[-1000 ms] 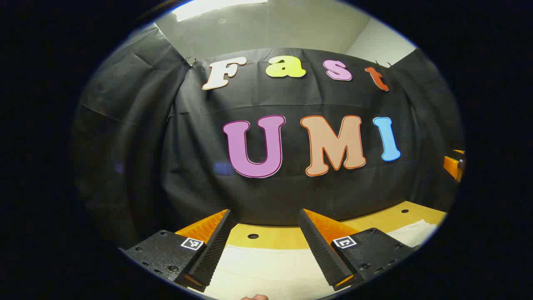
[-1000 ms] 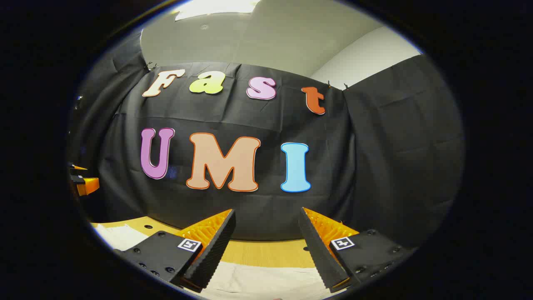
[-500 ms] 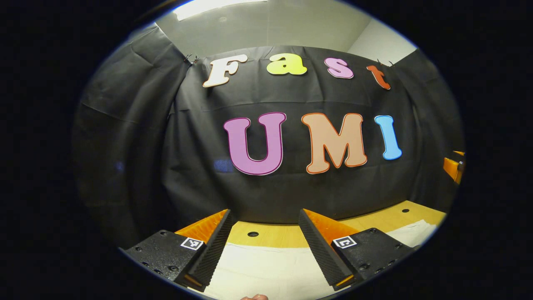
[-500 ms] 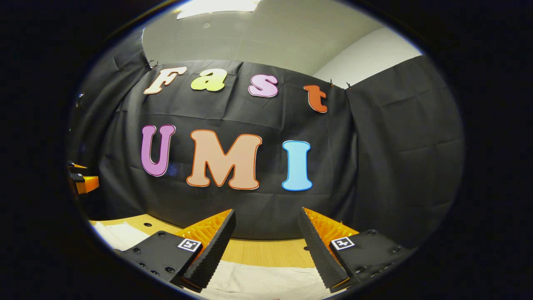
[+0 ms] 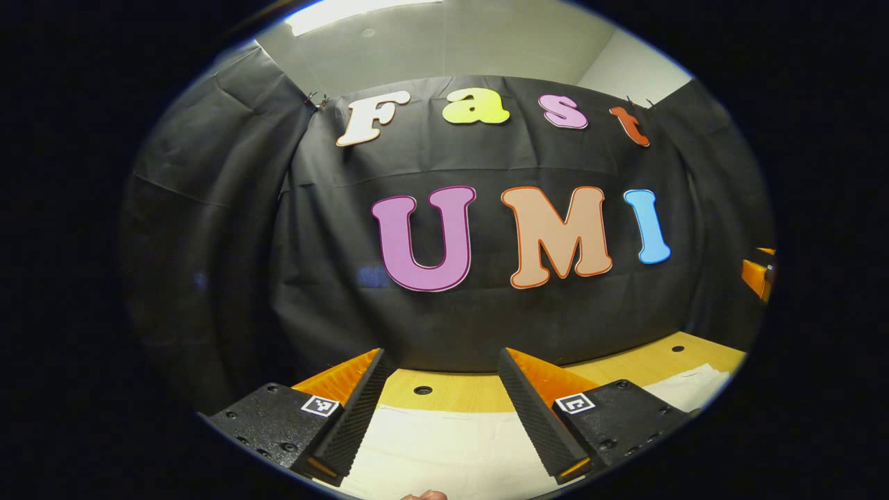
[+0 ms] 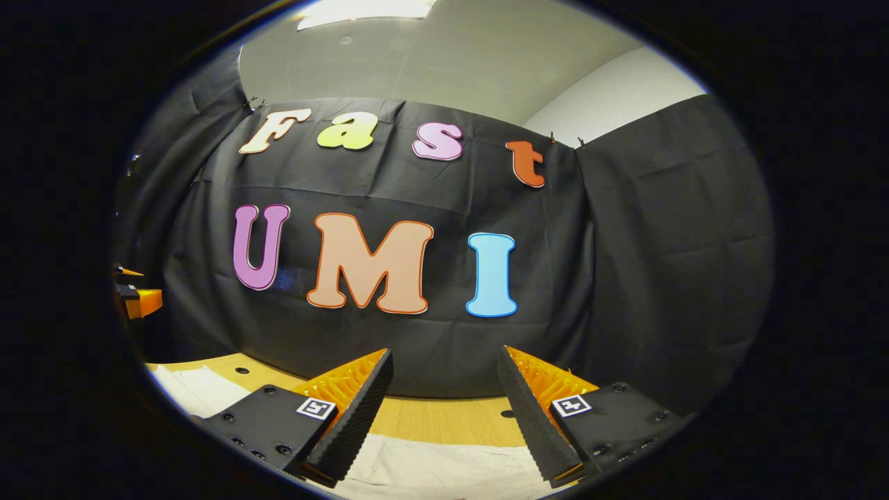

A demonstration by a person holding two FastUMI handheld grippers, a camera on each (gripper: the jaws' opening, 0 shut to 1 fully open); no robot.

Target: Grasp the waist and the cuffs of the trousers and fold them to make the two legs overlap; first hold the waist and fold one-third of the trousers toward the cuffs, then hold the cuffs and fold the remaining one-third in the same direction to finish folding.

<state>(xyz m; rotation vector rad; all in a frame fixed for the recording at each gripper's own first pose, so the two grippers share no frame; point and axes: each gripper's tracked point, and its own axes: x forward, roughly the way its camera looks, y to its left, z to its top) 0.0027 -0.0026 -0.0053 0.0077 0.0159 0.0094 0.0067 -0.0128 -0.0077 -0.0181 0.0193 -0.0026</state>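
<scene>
Pale cream trousers (image 5: 444, 451) lie flat on the wooden table (image 5: 472, 392), low in the left gripper view, with another stretch of them (image 5: 694, 385) at the right. My left gripper (image 5: 441, 410) hangs above them, open, nothing between its fingers. In the right gripper view the same cloth (image 6: 430, 469) lies under my right gripper (image 6: 444, 410), which is open and holds nothing; more cloth (image 6: 191, 389) shows at the left. The other gripper (image 6: 135, 298) peeks in at the far left edge.
The booth's black cloth wall (image 5: 333, 278) stands close behind the table's far edge. Small round holes (image 5: 422, 390) dot the tabletop. A fingertip (image 5: 424, 495) shows at the bottom of the left gripper view. The right gripper (image 5: 757, 274) is at that view's right edge.
Both views have tilted down very slightly, so a little more of the table and trousers shows. Both grippers stay open.
</scene>
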